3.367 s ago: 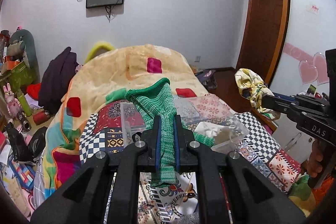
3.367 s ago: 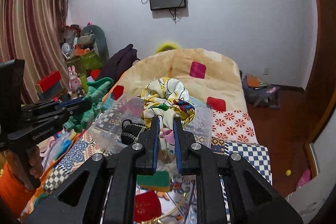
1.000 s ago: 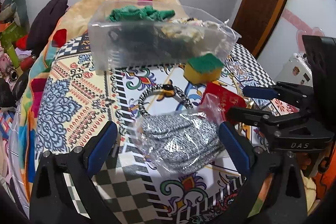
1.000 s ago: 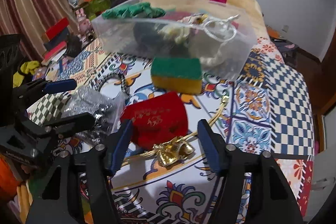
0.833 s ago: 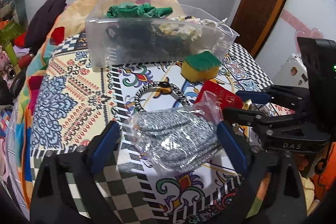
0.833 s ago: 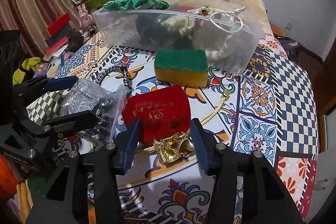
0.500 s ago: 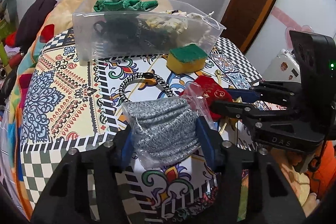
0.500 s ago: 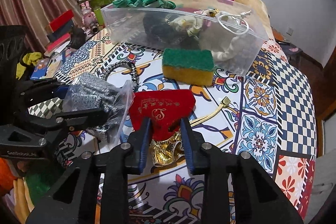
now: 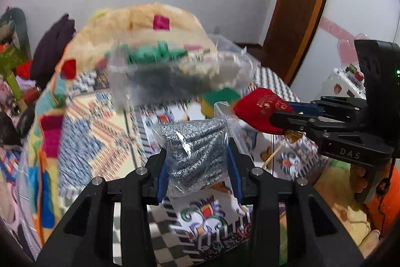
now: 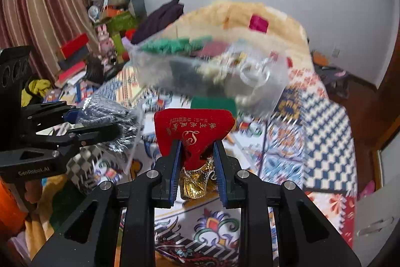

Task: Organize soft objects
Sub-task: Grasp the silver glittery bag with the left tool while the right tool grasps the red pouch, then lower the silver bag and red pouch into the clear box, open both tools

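My left gripper point(image 9: 197, 157) is shut on a clear bag of grey speckled knit cloth point(image 9: 197, 154) and holds it above the patterned table. My right gripper point(image 10: 196, 154) is shut on a red velvet pouch point(image 10: 193, 129) with a gold drawstring end point(image 10: 196, 182), also lifted. The pouch point(image 9: 260, 109) and right gripper point(image 9: 295, 119) show at the right of the left wrist view; the bag point(image 10: 107, 116) shows at the left of the right wrist view. The clear plastic bin point(image 9: 180, 74) behind holds green knit, dark and cream items; it also shows in the right wrist view point(image 10: 207, 71).
A green and yellow sponge point(image 9: 220, 99) lies on the patterned tablecloth point(image 9: 100, 131) in front of the bin. A blanket-covered bed point(image 10: 250, 16) stands behind. Clutter and toys point(image 10: 112, 16) fill the left; a wooden door point(image 9: 300, 4) is at right.
Both grippers closed, the left on the knit bag and the right on the red pouch, and lifted them off the table. The views tilted up and are blurred.
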